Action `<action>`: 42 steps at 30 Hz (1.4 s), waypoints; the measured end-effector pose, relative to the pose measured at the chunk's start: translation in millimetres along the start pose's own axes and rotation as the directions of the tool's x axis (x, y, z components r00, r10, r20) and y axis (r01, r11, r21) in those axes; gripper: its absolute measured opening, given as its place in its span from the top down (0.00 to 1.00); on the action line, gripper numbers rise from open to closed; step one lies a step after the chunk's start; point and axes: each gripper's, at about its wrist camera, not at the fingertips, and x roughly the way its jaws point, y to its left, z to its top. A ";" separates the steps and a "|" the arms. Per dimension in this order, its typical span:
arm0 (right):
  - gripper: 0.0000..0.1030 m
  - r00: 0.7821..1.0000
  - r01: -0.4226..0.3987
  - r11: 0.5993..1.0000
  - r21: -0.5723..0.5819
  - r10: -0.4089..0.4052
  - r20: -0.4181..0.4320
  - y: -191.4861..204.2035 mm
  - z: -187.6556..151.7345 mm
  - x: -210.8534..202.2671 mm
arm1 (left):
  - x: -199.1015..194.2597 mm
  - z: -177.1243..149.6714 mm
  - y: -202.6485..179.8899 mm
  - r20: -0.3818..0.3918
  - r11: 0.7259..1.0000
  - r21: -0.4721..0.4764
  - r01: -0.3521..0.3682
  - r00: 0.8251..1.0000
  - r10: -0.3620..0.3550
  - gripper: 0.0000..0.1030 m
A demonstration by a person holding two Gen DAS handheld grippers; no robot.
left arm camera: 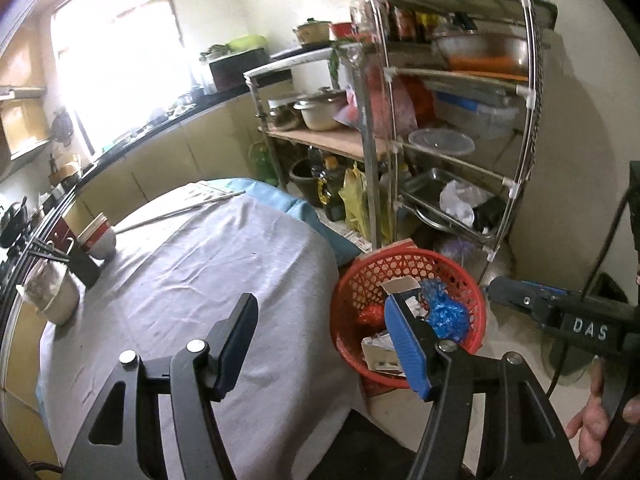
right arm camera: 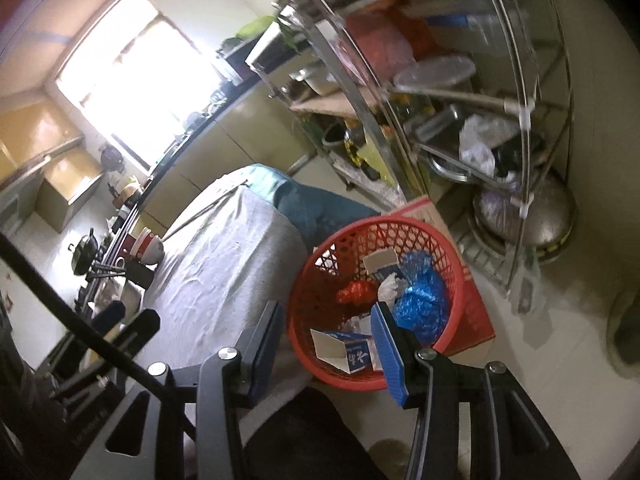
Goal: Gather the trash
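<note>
The red basket (left arm camera: 404, 280) sits on the floor just beside the grey-clothed counter (left arm camera: 208, 280), in front of the metal rack (left arm camera: 460, 140) — it holds a blue plastic bag (right arm camera: 420, 300), a red wrapper (right arm camera: 354, 292) and a small carton (right arm camera: 344, 350). Above the basket, the left gripper (left arm camera: 320, 344) and the right gripper (right arm camera: 326, 346) both stand partly open — nothing between their pads.

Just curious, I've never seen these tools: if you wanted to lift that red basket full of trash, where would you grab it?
Probably by the rim of the red basket, coming down from above on the side nearest the jaws. The basket stands upright with its mouth open, so the thin rim is exposed, and its lattice wall would fit between the jaws. The blue bag and small carton inside lie below the rim.
</note>
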 end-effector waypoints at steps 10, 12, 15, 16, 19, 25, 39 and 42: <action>0.49 0.992 0.032 0.979 -0.200 -0.007 0.124 52.9 -18.7 -55.7 | -56.8 -12.4 18.5 0.094 0.992 -0.065 -0.104 0.989 0.110 0.21; 0.44 0.987 0.045 0.970 -0.240 -0.006 0.160 63.8 -21.3 -66.9 | -67.5 -14.5 26.6 0.109 0.989 -0.091 -0.113 0.986 0.123 0.20; 0.44 0.981 0.039 0.957 -0.287 0.017 0.191 81.5 -24.6 -78.5 | -81.8 -17.2 41.9 0.119 0.981 -0.137 -0.136 0.981 0.153 0.14; 0.44 0.981 0.031 0.954 -0.298 0.029 0.194 86.3 -25.3 -80.8 | -87.1 -19.1 47.6 0.123 0.977 -0.153 -0.147 0.978 0.167 0.14; 0.43 0.978 0.001 0.941 -0.339 0.069 0.196 106.0 -31.1 -85.1 | -102.5 -27.0 64.6 0.128 0.963 -0.192 -0.190 0.968 0.216 0.14; 0.43 0.975 -0.053 0.906 -0.421 0.138 0.176 147.9 -41.5 -78.3 | -119.9 -45.6 100.2 0.104 0.929 -0.276 -0.248 0.953 0.285 0.13; 0.39 0.963 -0.103 0.794 -0.600 0.230 0.140 221.7 -88.7 -81.8 | -152.8 -95.1 154.0 0.036 0.842 -0.402 -0.360 0.912 0.408 0.13; 0.39 0.960 -0.104 0.764 -0.637 0.244 0.136 231.8 -99.2 -86.0 | -155.9 -105.0 164.4 0.002 0.812 -0.432 -0.392 0.900 0.436 0.13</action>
